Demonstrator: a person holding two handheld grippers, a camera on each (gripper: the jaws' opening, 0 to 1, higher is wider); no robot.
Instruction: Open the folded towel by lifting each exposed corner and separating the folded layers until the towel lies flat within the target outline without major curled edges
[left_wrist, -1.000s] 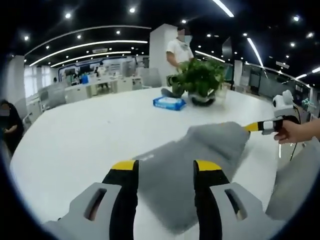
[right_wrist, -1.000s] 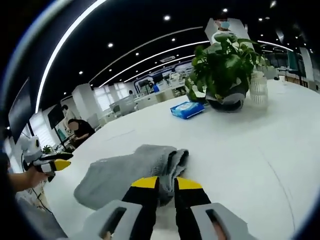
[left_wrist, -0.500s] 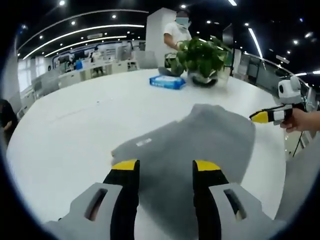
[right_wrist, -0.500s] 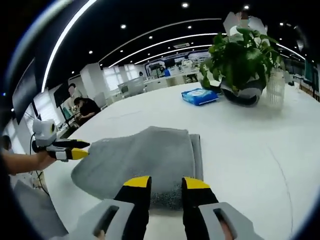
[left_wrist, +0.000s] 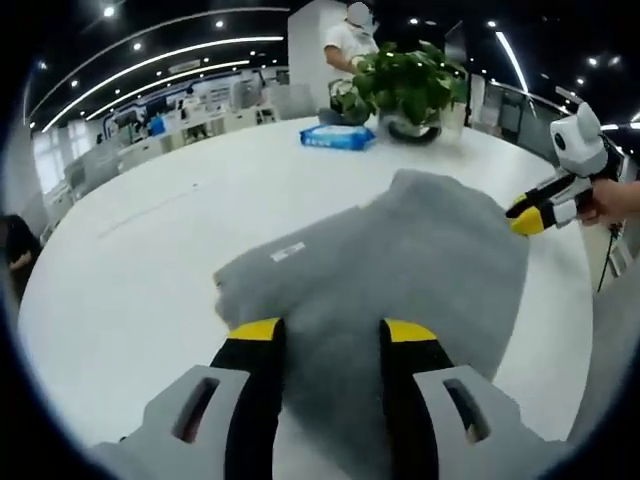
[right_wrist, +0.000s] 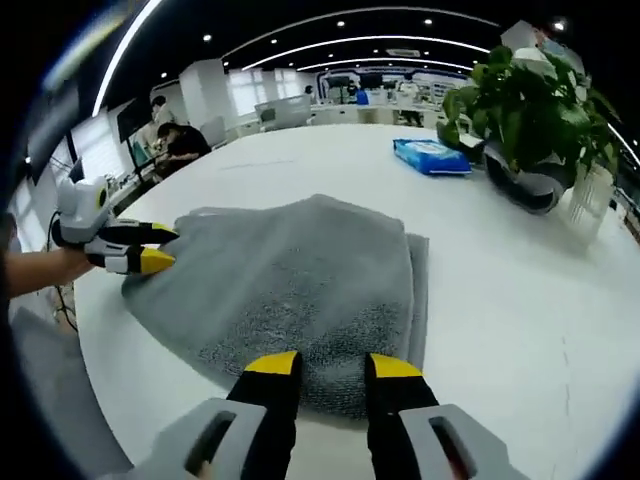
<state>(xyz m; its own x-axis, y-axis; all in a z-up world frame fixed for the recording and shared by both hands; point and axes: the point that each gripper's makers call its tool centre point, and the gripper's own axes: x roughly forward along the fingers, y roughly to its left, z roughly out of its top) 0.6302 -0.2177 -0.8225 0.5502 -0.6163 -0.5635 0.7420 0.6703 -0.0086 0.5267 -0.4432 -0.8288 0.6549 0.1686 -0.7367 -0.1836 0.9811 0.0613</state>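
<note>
left gripper (left_wrist: 328, 332) low with jaws parted, right gripper (right_wrist: 333, 366) low with jaws parted, hand-held

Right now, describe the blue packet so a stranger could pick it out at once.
Start at the big white round table and look past the grey towel toward the leafy potted plant. Just beside that plant lies the blue packet, flat and rectangular. It is the one bright blue item on the tabletop.
</note>
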